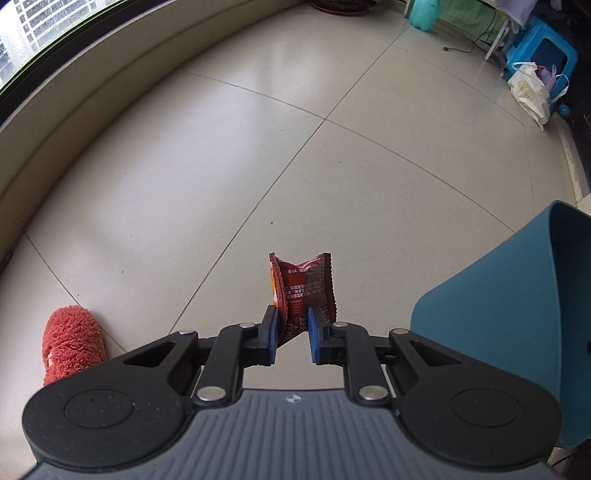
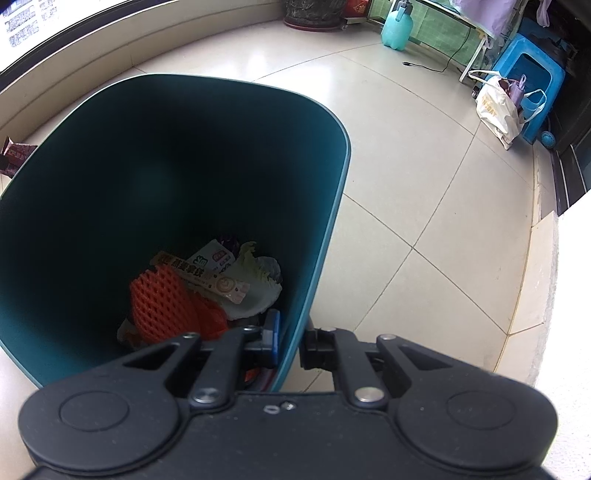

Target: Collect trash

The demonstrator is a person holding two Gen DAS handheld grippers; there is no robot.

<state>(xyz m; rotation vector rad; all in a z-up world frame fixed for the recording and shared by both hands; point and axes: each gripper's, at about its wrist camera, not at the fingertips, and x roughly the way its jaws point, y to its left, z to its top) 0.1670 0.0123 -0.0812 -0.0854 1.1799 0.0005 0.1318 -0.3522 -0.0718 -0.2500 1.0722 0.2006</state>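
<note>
My left gripper [image 1: 291,332] is shut on a dark red snack wrapper [image 1: 304,291], held upright above the tiled floor. The teal trash bin [image 1: 498,314] stands just to its right. My right gripper [image 2: 291,343] is shut on the bin's near wall [image 2: 314,258], one finger inside and one outside. Inside the bin lie orange foam fruit netting [image 2: 162,302], a printed wrapper [image 2: 207,273] and a cabbage leaf [image 2: 251,291]. The red wrapper also shows past the bin's left rim in the right wrist view [image 2: 16,155].
A red fuzzy slipper [image 1: 70,343] lies on the floor at the left. A low window ledge [image 1: 74,110] curves along the left. At the far right are a blue stool [image 2: 532,85], a white bag [image 2: 496,107], a teal bottle [image 2: 397,27] and a black cable [image 2: 428,66].
</note>
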